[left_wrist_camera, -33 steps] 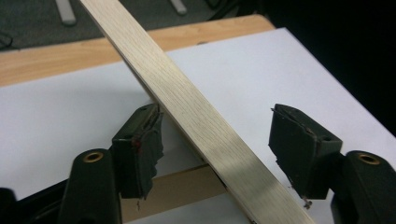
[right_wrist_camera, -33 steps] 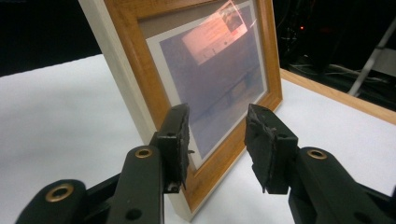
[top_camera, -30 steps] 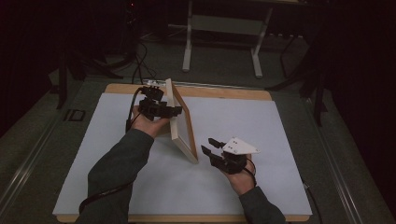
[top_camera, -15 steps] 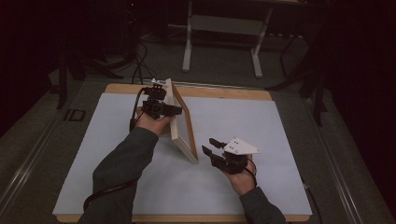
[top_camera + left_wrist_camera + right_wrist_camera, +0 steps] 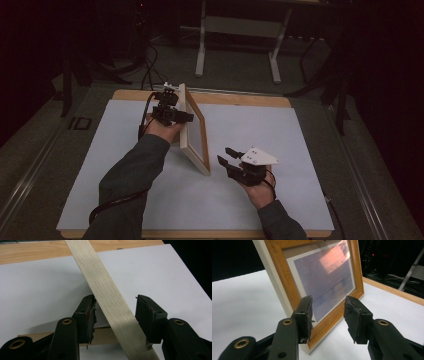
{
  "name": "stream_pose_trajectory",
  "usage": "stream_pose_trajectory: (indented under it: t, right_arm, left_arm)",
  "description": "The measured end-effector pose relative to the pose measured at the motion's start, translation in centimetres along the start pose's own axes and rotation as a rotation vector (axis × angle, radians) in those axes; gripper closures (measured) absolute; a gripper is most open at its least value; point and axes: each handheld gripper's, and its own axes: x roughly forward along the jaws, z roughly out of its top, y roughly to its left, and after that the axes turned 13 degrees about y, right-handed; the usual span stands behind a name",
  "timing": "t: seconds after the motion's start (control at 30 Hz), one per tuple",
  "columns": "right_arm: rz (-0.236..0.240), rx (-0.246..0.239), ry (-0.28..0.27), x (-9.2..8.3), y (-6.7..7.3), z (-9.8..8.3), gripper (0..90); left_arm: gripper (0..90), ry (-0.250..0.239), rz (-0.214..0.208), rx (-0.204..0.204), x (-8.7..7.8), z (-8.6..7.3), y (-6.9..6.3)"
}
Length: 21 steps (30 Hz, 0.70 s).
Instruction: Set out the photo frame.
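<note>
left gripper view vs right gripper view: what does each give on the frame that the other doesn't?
Left gripper view: the picture frame edge-on, its pale top edge passing between the left gripper's fingers, which have just been closing and do not yet press on it.

Right gripper view: the frame's glazed front with its orange-brown border, standing upright, and the right gripper open just before it.

Both: the frame and the white table cover.

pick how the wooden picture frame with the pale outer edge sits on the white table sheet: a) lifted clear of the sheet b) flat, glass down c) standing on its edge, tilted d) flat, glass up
c: the wooden picture frame stands on its lower edge on the white table sheet, leaning, its top rail between the jaws of the left gripper.
</note>
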Motion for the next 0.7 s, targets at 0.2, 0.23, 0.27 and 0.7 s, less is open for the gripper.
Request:
stream_pose_trajectory:
  t: [0.2,0.23,0.27,0.7]
  right_arm:
    - [-0.006,0.006,-0.004,-0.20,-0.21,0.01,57.5]
    - [-0.006,0.006,-0.004,-0.20,-0.21,0.01,57.5]
    - [-0.007,0.008,-0.005,-0.24,-0.28,0.00,57.5]
    - [-0.015,0.015,-0.010,-0.56,-0.60,-0.07,57.6]
  left_arm:
    - [54.5,0.007,0.006,0.033,0.00,0.09,0.09]
    - [54.8,0.007,0.006,0.033,0.00,0.09,0.09]
    - [54.8,0.012,0.007,0.043,0.00,0.14,0.13]
    - [60.2,0.037,0.008,0.108,-0.25,0.47,0.49]
